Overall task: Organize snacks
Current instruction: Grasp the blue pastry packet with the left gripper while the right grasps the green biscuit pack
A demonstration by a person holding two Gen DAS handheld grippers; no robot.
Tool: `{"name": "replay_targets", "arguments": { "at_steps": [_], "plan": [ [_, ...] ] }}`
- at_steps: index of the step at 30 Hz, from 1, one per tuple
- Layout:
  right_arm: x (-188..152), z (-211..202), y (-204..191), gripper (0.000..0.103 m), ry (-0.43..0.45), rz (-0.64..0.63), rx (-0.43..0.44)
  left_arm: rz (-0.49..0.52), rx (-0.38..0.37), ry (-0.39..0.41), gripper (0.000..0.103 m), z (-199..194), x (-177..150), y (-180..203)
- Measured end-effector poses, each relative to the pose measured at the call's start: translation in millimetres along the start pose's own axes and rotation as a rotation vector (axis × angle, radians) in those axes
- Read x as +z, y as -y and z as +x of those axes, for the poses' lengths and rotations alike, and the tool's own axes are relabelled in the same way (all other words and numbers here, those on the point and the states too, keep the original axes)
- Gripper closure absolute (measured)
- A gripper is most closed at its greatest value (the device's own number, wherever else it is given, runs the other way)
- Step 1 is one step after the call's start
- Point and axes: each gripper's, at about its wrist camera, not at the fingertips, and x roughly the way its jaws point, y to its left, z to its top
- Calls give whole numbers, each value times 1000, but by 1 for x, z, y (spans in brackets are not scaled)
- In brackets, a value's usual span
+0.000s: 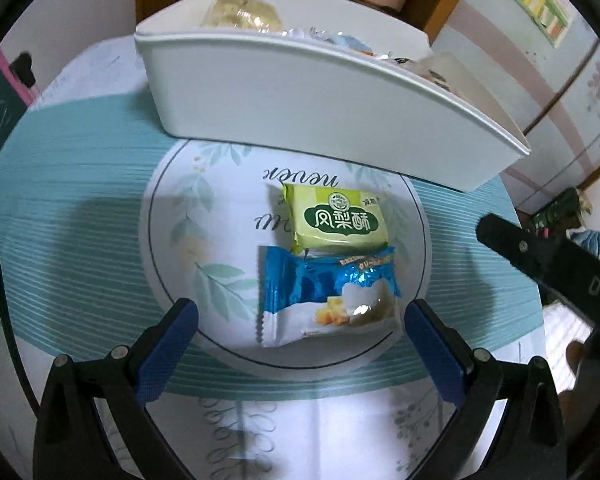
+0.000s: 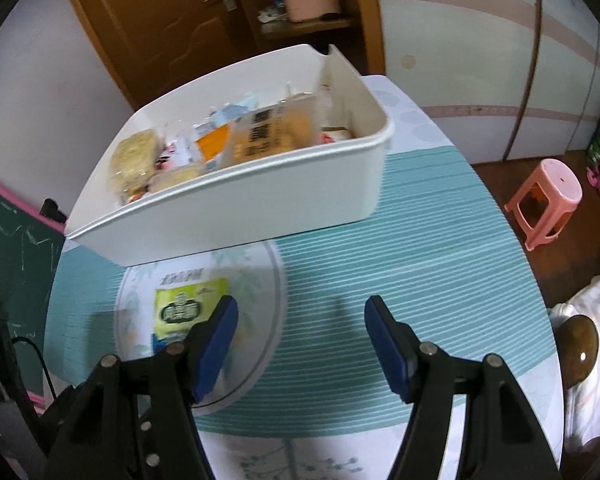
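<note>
White plastic is forming the wall of the storage bin [image 1: 300,108], which is filling the far side of the left wrist view and standing on the teal striped tablecloth [image 1: 72,184]. Just in front of its near wall, the green snack packet [image 1: 338,218] and the blue snack packet [image 1: 326,300] are lying touching one another inside the round printed panel [image 1: 172,200] of the cloth. The left gripper [image 1: 300,316] is hovering above the blue packet with its blue pads [image 1: 168,344] spread wide and gripping nothing; open cloth is lying to the left of the packets, while the bin wall is closing off the far side. The right gripper's black body is entering at the right edge of this view. In the right wrist view, the right gripper [image 2: 300,312] is standing wide open and empty over bare striped cloth, well to the right of the green packet [image 2: 188,304], whose lower part its left finger is covering. This view is looking down into the bin [image 2: 228,204], showing many wrapped snacks [image 2: 260,136] piled inside, which the left view is only glimpsing above the rim. It is also showing the table's right edge, with a pink stool [image 2: 544,200] on the floor beyond; the blue packet is mostly hidden here.
</note>
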Motion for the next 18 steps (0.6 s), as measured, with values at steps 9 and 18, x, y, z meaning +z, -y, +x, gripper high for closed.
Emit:
{"name": "replay_targets", "arguments": {
  "at_steps": [9,18],
  "plan": [
    [-4,11,17,37,-9,21,-17,-3,96,23,0,11,3,26],
    [-5,10,21,37,-3,16,-38,133,196,72,71,8,-5,57]
  ]
}}
